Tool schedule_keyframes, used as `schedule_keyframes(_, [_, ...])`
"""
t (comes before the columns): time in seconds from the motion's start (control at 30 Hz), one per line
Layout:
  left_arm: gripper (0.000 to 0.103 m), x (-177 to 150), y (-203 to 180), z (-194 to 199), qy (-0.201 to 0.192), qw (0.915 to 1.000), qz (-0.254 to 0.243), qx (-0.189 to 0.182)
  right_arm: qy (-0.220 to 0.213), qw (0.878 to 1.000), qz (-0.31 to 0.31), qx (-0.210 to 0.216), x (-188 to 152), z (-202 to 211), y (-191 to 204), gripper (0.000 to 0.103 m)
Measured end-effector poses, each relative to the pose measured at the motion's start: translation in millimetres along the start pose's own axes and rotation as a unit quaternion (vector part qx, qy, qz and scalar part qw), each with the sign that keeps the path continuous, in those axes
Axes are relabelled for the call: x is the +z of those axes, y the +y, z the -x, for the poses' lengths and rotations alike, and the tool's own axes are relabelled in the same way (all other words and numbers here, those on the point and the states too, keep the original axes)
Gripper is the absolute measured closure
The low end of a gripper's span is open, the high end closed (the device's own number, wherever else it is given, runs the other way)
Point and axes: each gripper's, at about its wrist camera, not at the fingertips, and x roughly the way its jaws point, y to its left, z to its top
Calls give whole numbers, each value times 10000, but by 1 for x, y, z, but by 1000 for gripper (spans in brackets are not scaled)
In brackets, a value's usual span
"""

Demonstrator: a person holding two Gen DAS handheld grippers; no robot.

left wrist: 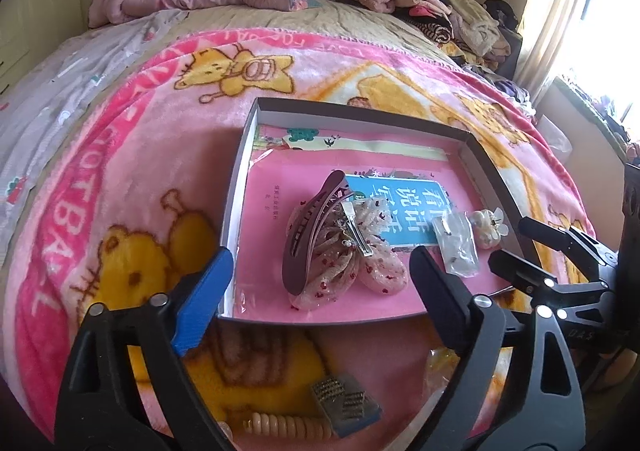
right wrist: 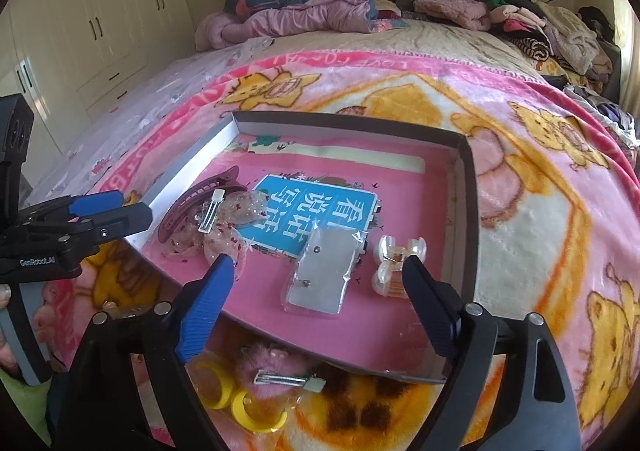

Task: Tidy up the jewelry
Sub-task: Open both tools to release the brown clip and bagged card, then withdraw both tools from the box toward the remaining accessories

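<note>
A shallow box [left wrist: 240, 155] [right wrist: 466, 187] lined with a pink book lies on the bed blanket. In it lie a maroon claw clip [left wrist: 308, 231] [right wrist: 196, 203], a lace bow clip [left wrist: 368, 247] [right wrist: 236, 223], a clear bag of small earrings [left wrist: 458, 239] [right wrist: 324, 271] and a white flower claw clip [left wrist: 488, 227] [right wrist: 396, 263]. My left gripper [left wrist: 320, 291] [right wrist: 116, 211] is open and empty above the box's near edge. My right gripper [right wrist: 316, 295] [left wrist: 532, 247] is open and empty over the box's near right part.
On the blanket in front of the box lie a rhinestone clip [left wrist: 344, 403], a cream spiral hair tie [left wrist: 288, 427], yellow hoops [right wrist: 240, 399] and a pink fluffy hair clip [right wrist: 280, 371]. Piled clothes [right wrist: 540, 23] lie at the bed's far end. Wardrobes [right wrist: 100, 11] stand left.
</note>
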Motion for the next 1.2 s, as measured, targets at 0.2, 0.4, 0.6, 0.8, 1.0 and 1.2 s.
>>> schedule_keyframes(0.2, [14,-2,1,11,-81,9999,-7,63,-98,10000,-4,-13,-1,12,-1,19])
schedule_keyframes(0.4, [14,-2,4,22,-168,9998,30,97,-187,9998,30,-26,-1,24,1,18])
schedule_keyframes(0.6, [13,-5,4,35,-272,9996,54,92,-273,9996,78,-57,-3,37,2,18])
schedule_keyframes(0.8, [13,-7,2,45,-365,9993,62,62,-355,9993,94,-87,-4,50,2,18])
schedule_keyframes(1.0, [13,-10,-2,53,-445,9990,38,43,-410,9990,122,-112,-7,62,2,18])
schedule_keyframes(1.2, [13,-17,-7,62,-512,9987,-27,46,-439,9988,159,-135,-14,73,1,18])
